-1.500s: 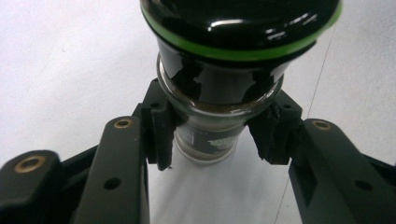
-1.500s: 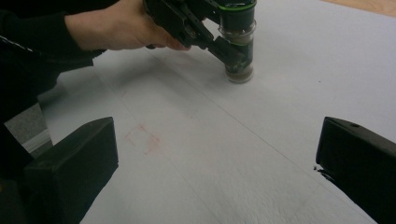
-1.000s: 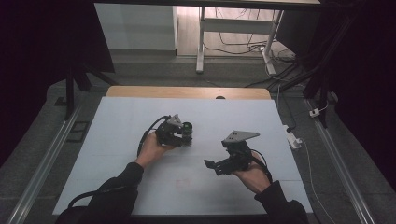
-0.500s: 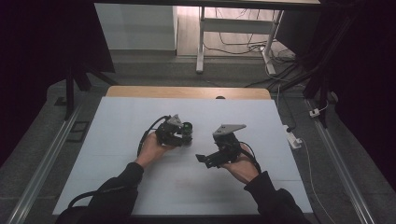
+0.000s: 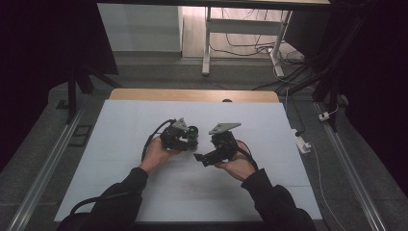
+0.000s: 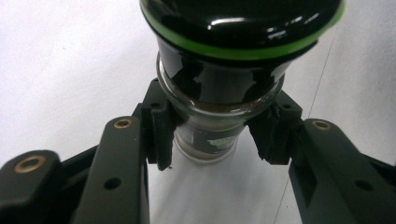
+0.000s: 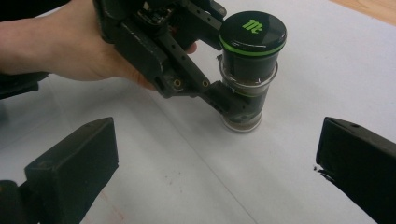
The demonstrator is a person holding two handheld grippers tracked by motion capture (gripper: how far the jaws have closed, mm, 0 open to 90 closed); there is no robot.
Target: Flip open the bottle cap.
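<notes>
A small glass jar with a black lid edged in green stands upright on the white table. My left gripper is shut on the jar's glass body just under the lid, one pad on each side. In the high view the jar sits at the table's middle, with the left gripper beside it. My right gripper is open, jaws wide apart, pointing at the jar from a short way off without touching it. In the high view the right gripper lies just right of the left one.
A wooden strip runs along the table's far edge. Metal rails flank both sides. Cables and a white plug block lie on the floor at the right. A white frame's legs stand beyond the table.
My right hand has moved left across the table with its open gripper, closing in on the jar. The left gripper and jar have stayed put.
</notes>
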